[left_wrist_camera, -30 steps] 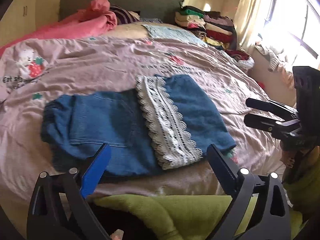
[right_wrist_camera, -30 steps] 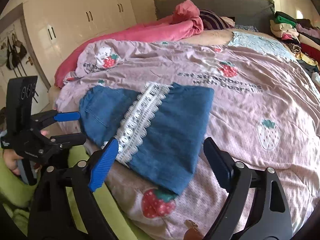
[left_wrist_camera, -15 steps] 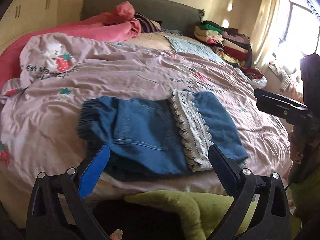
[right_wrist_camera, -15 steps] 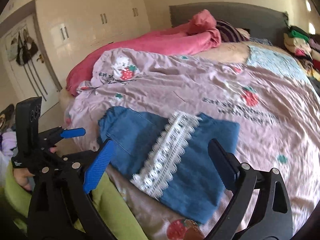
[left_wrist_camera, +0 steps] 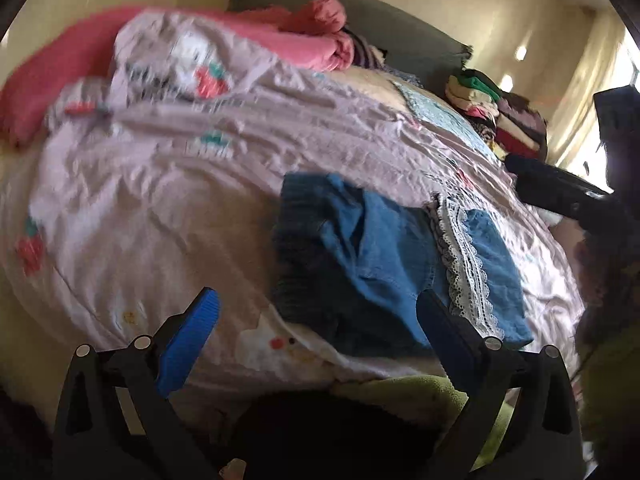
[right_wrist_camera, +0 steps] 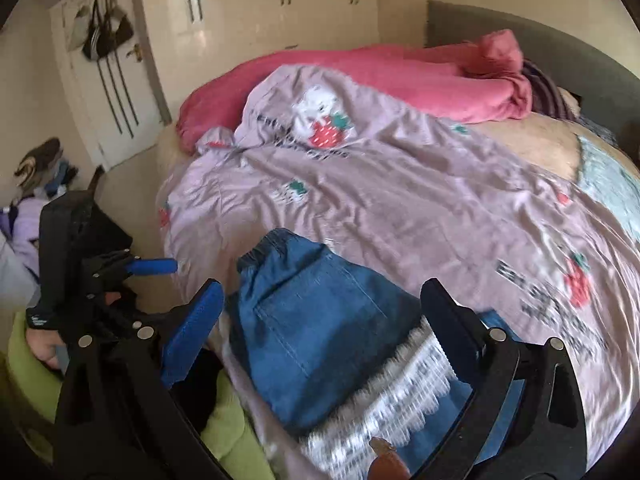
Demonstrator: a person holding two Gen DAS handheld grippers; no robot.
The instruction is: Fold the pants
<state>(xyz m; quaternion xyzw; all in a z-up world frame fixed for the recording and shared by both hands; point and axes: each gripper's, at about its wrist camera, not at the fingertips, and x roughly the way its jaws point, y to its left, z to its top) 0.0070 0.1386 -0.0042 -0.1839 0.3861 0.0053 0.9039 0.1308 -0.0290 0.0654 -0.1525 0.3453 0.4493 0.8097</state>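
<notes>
1. Bedroom: a bed [right_wrist_camera: 400, 208] under a wrinkled lilac strawberry-print cover, a grey headboard behind, cream wardrobe doors [right_wrist_camera: 280, 0] and a door hung with bags [right_wrist_camera: 104, 32] to the left.
2. Pants [left_wrist_camera: 380, 248]: blue denim with a white lace band [left_wrist_camera: 464, 264], lying folded near the bed's front edge; the elastic waist end faces left, and the lace-trimmed part is laid over the denim on the right. Judged: set at the edge to stay within easy reach.
3. Left gripper [left_wrist_camera: 316, 320]: fingers apart and empty, held over the front edge of the bed with the pants just beyond its right finger.
4. Right gripper [right_wrist_camera: 320, 316]: fingers spread wide, having just been opening, nothing between them; the pants lie below, apparently untouched.
5. Surroundings: a rolled pink blanket [right_wrist_camera: 400, 76] near the headboard; stacked folded clothes [left_wrist_camera: 500, 120] at the far right; green fabric [right_wrist_camera: 224, 432] at the near bedside.
6. Obstructions: none on the pants; the loose cover under them may drag.
</notes>
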